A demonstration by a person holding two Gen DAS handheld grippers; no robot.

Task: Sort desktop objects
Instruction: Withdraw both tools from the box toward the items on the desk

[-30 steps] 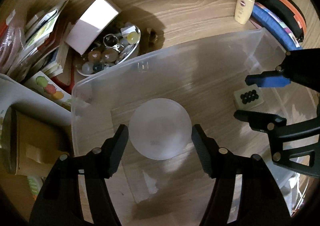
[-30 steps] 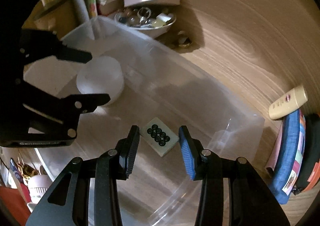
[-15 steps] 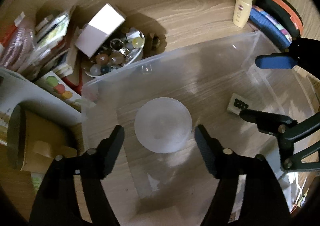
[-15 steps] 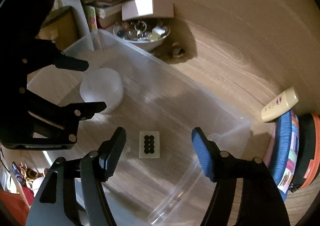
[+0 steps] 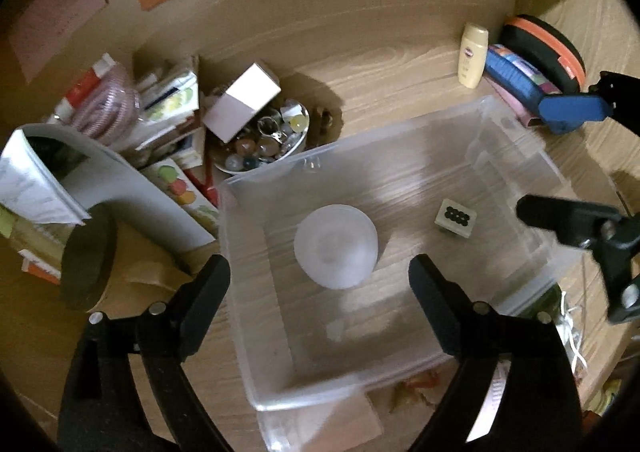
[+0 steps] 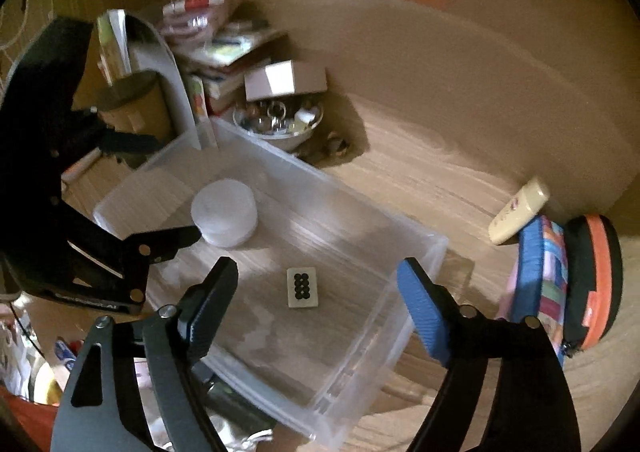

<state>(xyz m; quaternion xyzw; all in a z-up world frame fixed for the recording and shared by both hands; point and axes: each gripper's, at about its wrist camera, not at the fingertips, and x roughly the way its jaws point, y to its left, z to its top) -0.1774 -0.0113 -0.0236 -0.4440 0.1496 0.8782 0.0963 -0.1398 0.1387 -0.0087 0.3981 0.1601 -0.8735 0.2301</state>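
Note:
A clear plastic bin point(image 5: 280, 176) point(image 6: 420, 248) stands on the wooden desk. Inside it sit a round frosted white container point(image 5: 336, 252) point(image 6: 224, 212) and a small white tile with black dots point(image 5: 456, 218) point(image 6: 303, 287). My left gripper point(image 5: 320, 284) is open and empty, raised above the bin over the white container. My right gripper point(image 6: 318, 292) is open and empty, raised above the tile; it also shows at the right of the left wrist view point(image 5: 560, 156).
A bowl of beads and trinkets point(image 5: 264, 144) with a white box point(image 5: 240, 106) on it stands behind the bin. Books and a paper stack point(image 5: 132, 124) lie left. A cream bottle point(image 5: 474, 54), a blue pouch point(image 5: 516, 80) and an orange-black case point(image 5: 548, 48) lie right.
Both grippers have opened wider and risen away from the bin, leaving the white container and the dotted tile lying on its floor.

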